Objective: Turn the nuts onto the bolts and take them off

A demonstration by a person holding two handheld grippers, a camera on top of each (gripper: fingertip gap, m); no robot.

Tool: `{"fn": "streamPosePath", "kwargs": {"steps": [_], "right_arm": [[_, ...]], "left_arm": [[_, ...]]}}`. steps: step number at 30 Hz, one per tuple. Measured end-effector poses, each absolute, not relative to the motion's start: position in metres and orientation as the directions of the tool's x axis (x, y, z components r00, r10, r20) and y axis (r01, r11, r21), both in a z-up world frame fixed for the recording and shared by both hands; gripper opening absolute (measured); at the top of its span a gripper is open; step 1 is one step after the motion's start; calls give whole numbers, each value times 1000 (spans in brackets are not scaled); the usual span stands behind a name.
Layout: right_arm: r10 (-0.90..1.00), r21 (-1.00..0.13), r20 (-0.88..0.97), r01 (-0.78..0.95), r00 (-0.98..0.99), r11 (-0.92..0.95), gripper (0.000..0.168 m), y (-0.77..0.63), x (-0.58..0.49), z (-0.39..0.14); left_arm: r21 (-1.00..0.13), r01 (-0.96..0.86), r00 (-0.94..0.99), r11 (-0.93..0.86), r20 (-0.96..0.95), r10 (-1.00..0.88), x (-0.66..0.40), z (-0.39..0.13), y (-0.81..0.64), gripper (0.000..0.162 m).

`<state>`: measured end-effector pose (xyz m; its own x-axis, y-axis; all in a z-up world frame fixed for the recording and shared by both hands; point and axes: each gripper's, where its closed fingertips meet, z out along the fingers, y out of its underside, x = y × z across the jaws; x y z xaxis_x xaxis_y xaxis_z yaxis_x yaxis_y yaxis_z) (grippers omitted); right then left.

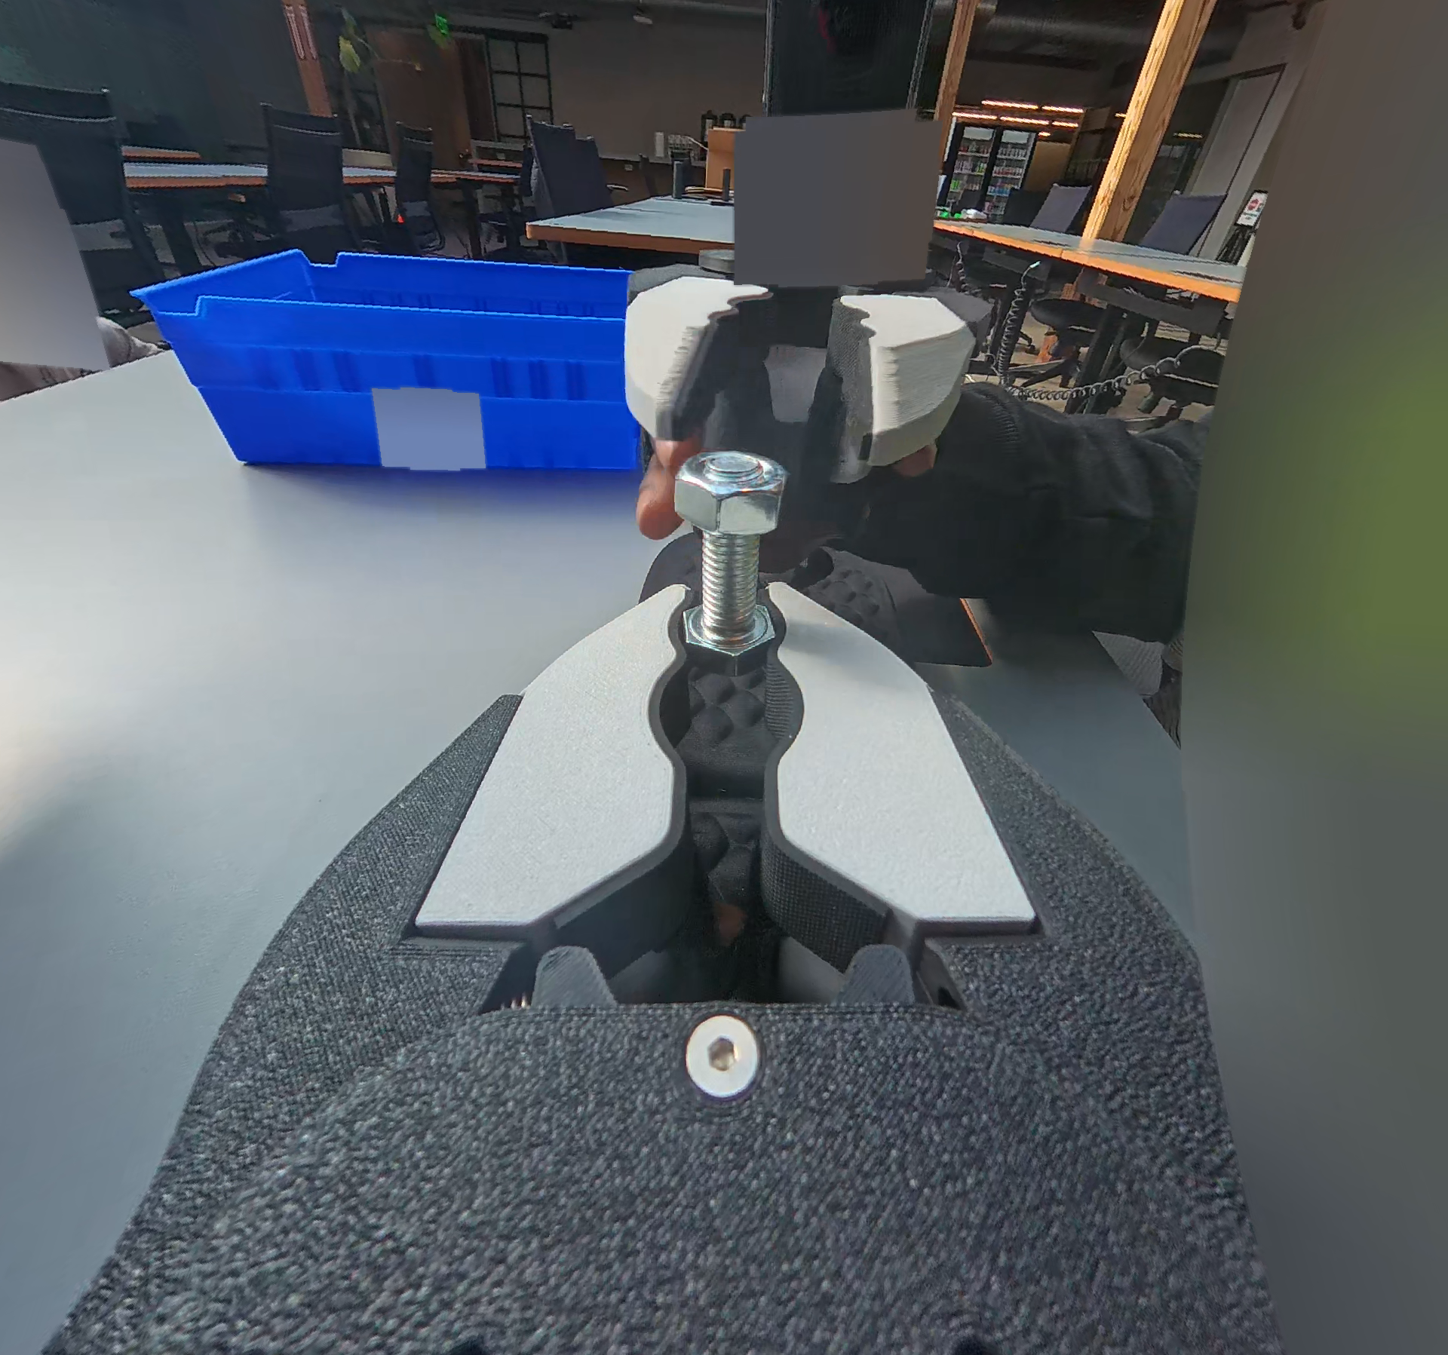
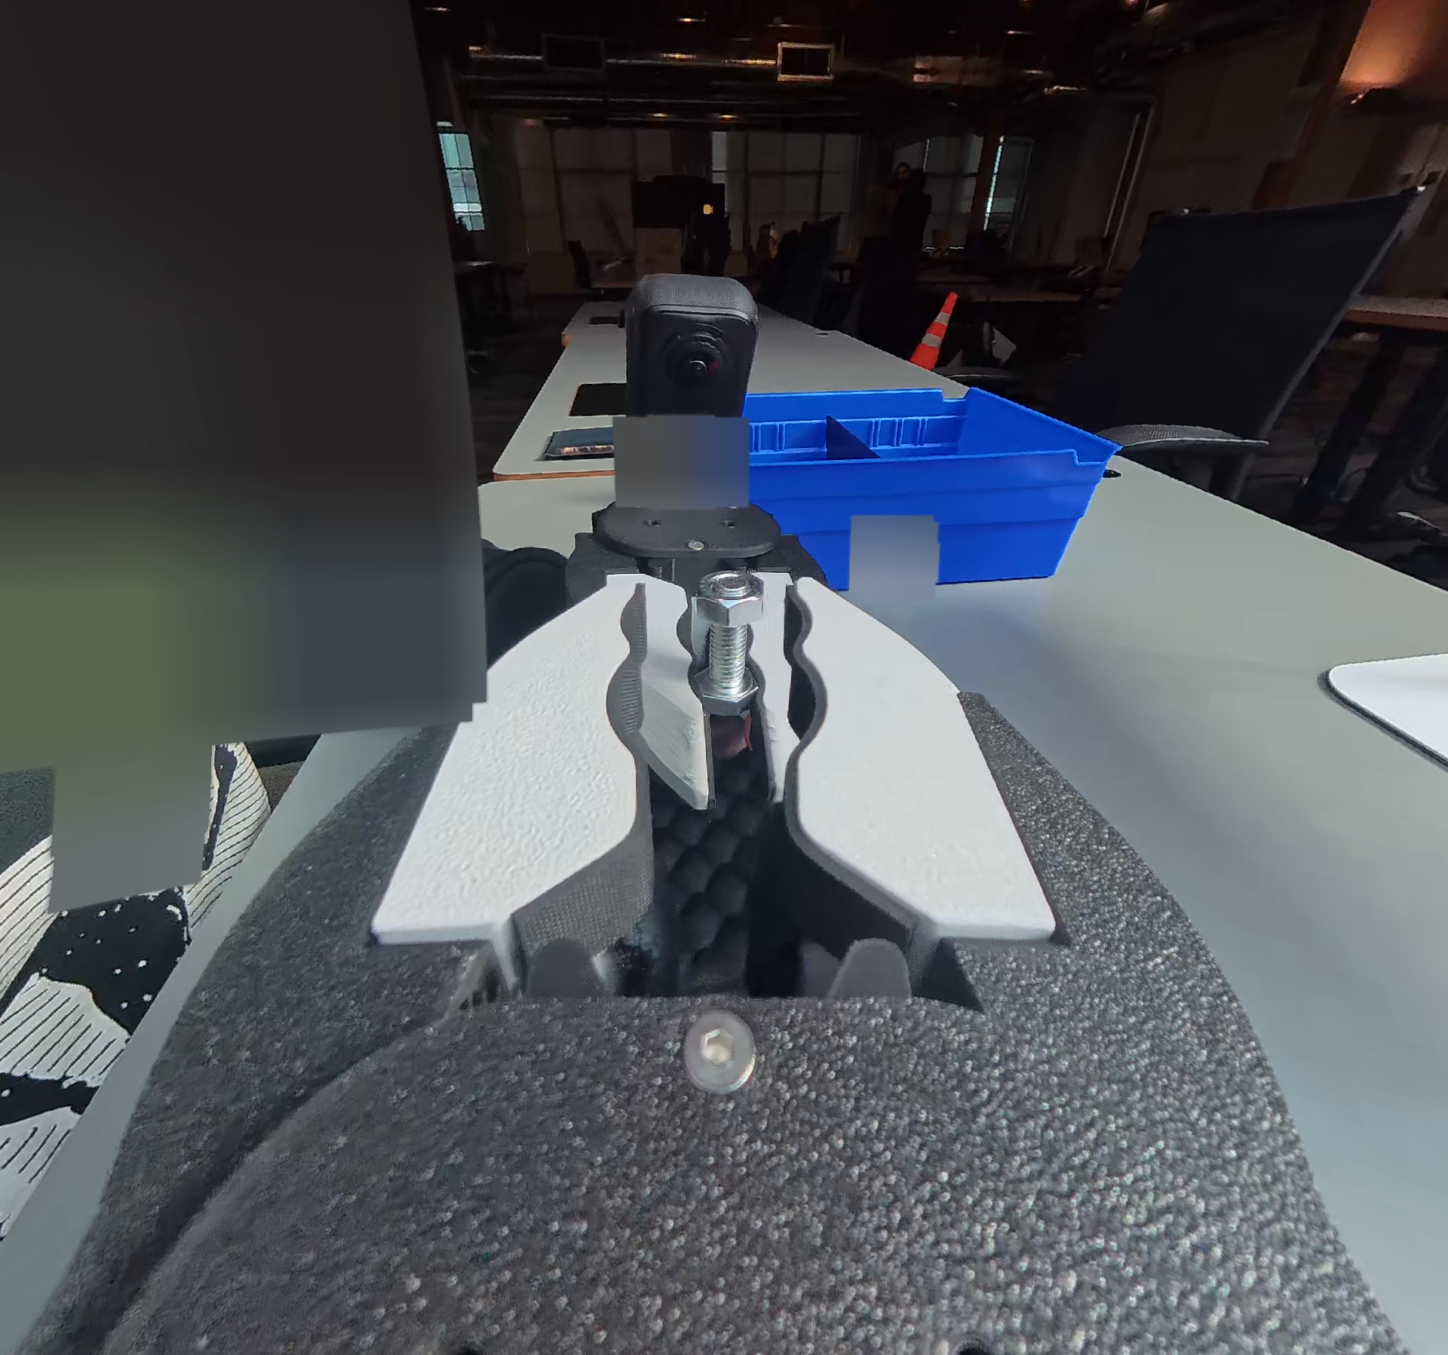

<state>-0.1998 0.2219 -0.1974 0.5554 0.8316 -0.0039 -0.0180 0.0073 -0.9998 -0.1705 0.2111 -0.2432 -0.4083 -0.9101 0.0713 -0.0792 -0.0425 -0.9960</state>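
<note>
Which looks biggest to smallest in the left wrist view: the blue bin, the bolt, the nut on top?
1. blue bin, though it sits farther away.
2. bolt, standing upright with its head clamped in the left gripper.
3. nut, threaded at the bolt's top end.

Upright silver bolt, head down btwn closed jaws; hex nut at threaded top end.

Both wrist views face each other closely, sharing the bolt and blue bin.
</note>
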Motion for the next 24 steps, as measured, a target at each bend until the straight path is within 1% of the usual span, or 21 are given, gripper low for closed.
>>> {"fn": "streamPosePath", "kwargs": {"steps": [4, 7, 13, 24], "right_arm": [[850, -1000, -23, -19, 527, -15, 57, 228, -210, -200], [870, -1000, -21, -4, 493, -22, 61, 230, -221, -203], [896, -998, -10, 51, 444, -36, 61, 230, -237, -211], [871, -999, -4, 31, 490, -22, 45, 225, -222, -208]], "left_arm": [[-996, -80, -410, -41, 70, -909, -170, -244, 211, 14], [-996, -81, -411, -39, 69, -909, -170, -244, 210, 14], [-996, -82, -411, -41, 71, -909, -170, -244, 211, 14], [-996, -78, -410, -48, 76, -909, -170, -243, 211, 14]]}}
